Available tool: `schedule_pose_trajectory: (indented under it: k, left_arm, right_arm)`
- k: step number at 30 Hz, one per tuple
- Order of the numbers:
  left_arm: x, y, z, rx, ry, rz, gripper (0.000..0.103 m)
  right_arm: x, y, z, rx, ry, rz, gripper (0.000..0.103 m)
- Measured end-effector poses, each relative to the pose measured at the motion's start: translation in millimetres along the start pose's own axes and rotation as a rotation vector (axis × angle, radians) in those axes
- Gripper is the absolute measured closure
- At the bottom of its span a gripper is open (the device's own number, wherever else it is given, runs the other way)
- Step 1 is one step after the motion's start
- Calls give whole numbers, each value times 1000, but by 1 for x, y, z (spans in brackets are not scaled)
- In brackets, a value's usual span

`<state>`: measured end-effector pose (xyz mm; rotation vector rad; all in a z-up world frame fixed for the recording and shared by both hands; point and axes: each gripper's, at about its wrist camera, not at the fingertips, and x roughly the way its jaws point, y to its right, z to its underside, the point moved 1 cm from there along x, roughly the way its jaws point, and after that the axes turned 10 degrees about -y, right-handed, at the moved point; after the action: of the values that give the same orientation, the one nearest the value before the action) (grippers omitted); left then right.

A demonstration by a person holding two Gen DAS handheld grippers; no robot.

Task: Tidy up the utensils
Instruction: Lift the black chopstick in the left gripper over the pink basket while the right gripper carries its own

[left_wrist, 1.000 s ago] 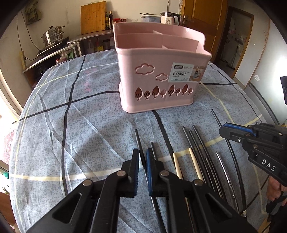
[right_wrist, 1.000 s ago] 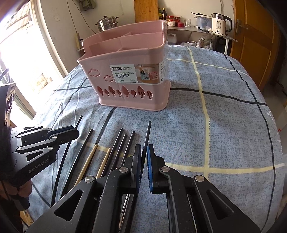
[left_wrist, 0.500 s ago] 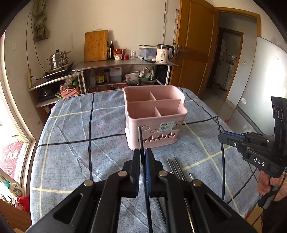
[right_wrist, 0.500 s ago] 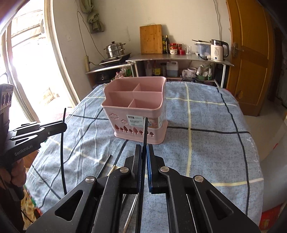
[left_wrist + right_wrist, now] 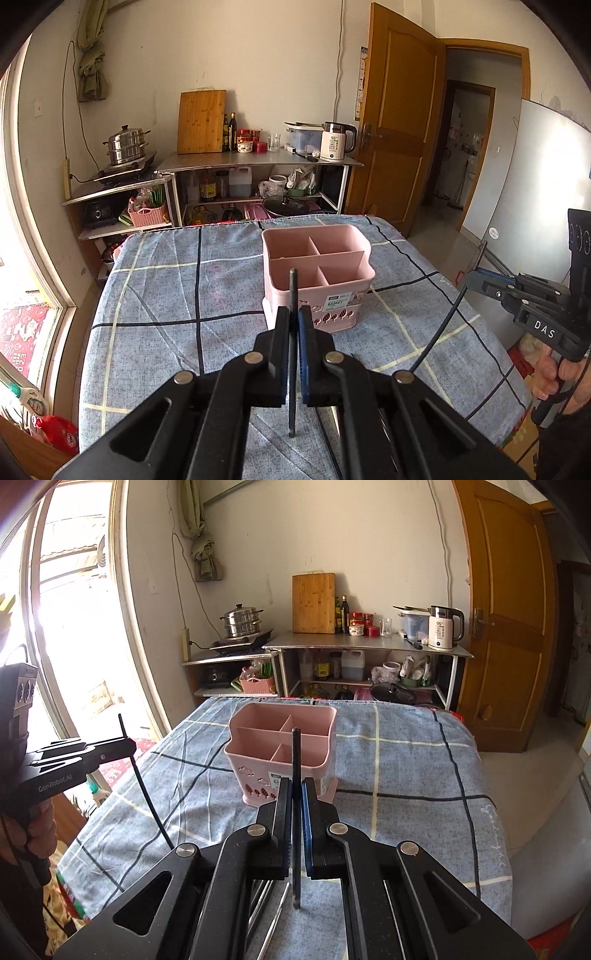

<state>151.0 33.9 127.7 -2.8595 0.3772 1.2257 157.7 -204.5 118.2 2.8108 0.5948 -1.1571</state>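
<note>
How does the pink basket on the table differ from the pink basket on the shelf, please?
The table basket stands on the checked cloth; the shelf basket sits on a low shelf. The table basket has four compartments that look empty; the shelf basket holds green items. The table basket bears a label and tree cut-outs; the shelf basket has a handle slot. Both are pink.

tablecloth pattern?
Blue-grey tablecloth with a wide grid of black and cream lines; clearest in the right wrist view.
</note>
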Motion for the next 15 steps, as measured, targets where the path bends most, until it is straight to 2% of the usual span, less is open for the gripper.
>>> schedule_pose_trajectory:
  k: [15]
  left_arm:
    - [-9, 4, -56, 8, 31, 40, 98]
  right_arm:
    - [-6, -12, -43, -41, 61, -30, 98]
